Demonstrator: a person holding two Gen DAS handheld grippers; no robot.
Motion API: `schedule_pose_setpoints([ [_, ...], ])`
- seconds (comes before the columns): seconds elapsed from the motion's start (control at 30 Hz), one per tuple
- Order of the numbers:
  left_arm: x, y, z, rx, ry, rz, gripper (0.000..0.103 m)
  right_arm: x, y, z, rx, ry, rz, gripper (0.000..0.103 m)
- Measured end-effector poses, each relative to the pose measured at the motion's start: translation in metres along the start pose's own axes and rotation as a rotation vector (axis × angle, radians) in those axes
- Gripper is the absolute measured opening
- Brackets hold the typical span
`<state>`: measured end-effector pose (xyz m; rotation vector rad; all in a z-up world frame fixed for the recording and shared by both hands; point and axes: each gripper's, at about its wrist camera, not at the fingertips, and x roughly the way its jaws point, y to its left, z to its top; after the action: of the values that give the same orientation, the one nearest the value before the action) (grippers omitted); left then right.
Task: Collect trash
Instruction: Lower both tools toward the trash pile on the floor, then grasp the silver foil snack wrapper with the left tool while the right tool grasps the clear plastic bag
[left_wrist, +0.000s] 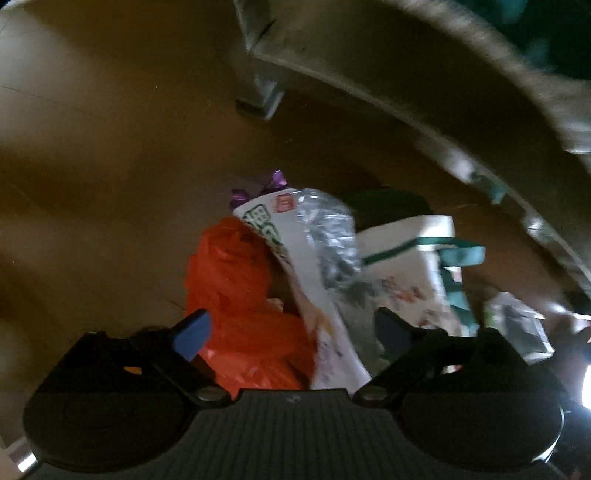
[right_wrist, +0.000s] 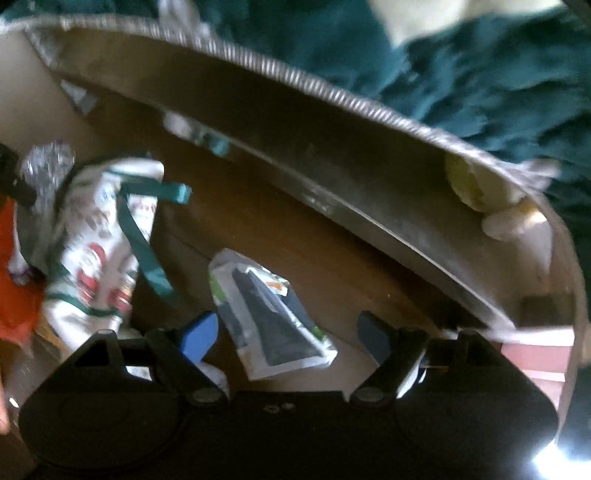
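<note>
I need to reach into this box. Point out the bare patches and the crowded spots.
Bare: the box floor beyond the orange bag, and the strip between the flat packet and the box wall. Crowded: orange bag, white wrapper and printed bag together.

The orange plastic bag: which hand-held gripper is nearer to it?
Left. The left hand-held gripper stands open with the orange plastic bag between its fingers; the right hand-held gripper stands over a flat packet, the bag off to its side.

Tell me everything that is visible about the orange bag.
The orange bag looks like thin, crumpled plastic, bunched into a lump. It lies on the brown floor inside the trash pile, touching a white printed wrapper on its right. The left gripper hovers over it, jaws open on either side of bag and wrapper, not pressing.
</note>
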<state>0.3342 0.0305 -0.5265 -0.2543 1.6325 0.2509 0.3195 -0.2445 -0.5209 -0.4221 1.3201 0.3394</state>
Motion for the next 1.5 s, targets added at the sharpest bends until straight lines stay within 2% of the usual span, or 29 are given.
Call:
schedule_pose_setpoints([
  [0.1,0.016,-0.002,0.006,0.036,0.007,0.002,0.092,0.011,-0.001,-0.001,-0.082,0.001,0.031,0.082],
  [0.17,0.021,-0.003,0.007,0.055,0.005,-0.029,0.092,0.019,-0.001,-0.003,-0.124,0.009,0.046,0.082],
  [0.23,0.028,-0.007,0.006,0.081,0.017,-0.012,0.092,0.03,-0.001,-0.003,-0.149,0.023,0.033,0.081],
  [0.3,0.039,-0.01,0.006,0.098,0.053,0.015,0.087,0.036,0.0,-0.004,-0.15,0.029,0.038,0.081],
  [0.33,0.043,-0.011,0.005,0.102,0.068,0.028,0.08,0.039,0.003,-0.004,-0.148,0.028,0.037,0.08],
  [0.43,0.049,-0.01,0.002,0.111,0.089,0.053,0.067,0.039,0.008,-0.006,-0.155,0.017,0.052,0.079],
  [0.57,0.054,-0.009,-0.002,0.124,0.118,0.077,0.036,0.034,0.018,-0.006,-0.205,0.015,0.041,0.076],
  [0.6,0.052,-0.008,-0.003,0.121,0.117,0.069,0.034,0.033,0.019,-0.006,-0.207,0.017,0.042,0.072],
  [0.63,0.051,-0.007,-0.003,0.123,0.114,0.066,0.031,0.033,0.023,-0.006,-0.208,0.016,0.035,0.06],
  [0.67,0.05,-0.007,-0.003,0.13,0.107,0.066,0.027,0.033,0.025,-0.006,-0.21,0.022,0.015,0.042],
  [0.7,0.049,-0.009,-0.004,0.137,0.1,0.064,0.024,0.035,0.026,-0.005,-0.208,0.045,-0.019,0.001],
  [0.73,0.047,-0.009,-0.005,0.143,0.097,0.058,0.019,0.037,0.027,-0.005,-0.197,0.071,-0.039,0.005],
  [0.83,0.043,-0.006,-0.009,0.15,0.096,0.045,0.014,0.03,0.027,-0.004,-0.172,0.074,-0.024,0.001],
  [0.9,0.041,-0.005,-0.012,0.156,0.097,0.068,0.014,0.019,0.027,-0.001,-0.169,0.062,-0.028,0.0],
  [1.0,0.032,-0.007,-0.013,0.161,0.101,0.038,0.012,-0.007,0.031,0.001,-0.15,0.052,-0.021,0.0],
  [1.07,0.021,-0.007,-0.016,0.183,0.084,0.055,0.011,-0.028,0.035,0.001,-0.135,0.043,-0.016,0.0],
  [1.13,0.01,-0.005,-0.017,0.176,0.073,0.035,0.01,-0.054,0.04,0.002,-0.125,0.035,-0.011,0.0],
  [1.3,-0.038,-0.001,-0.031,0.202,0.045,0.044,0.01,-0.131,0.049,0.006,-0.118,-0.026,-0.023,0.0],
  [1.5,-0.126,0.002,-0.045,0.225,-0.008,-0.012,0.01,-0.215,0.04,0.006,-0.006,-0.134,-0.007,0.0],
])
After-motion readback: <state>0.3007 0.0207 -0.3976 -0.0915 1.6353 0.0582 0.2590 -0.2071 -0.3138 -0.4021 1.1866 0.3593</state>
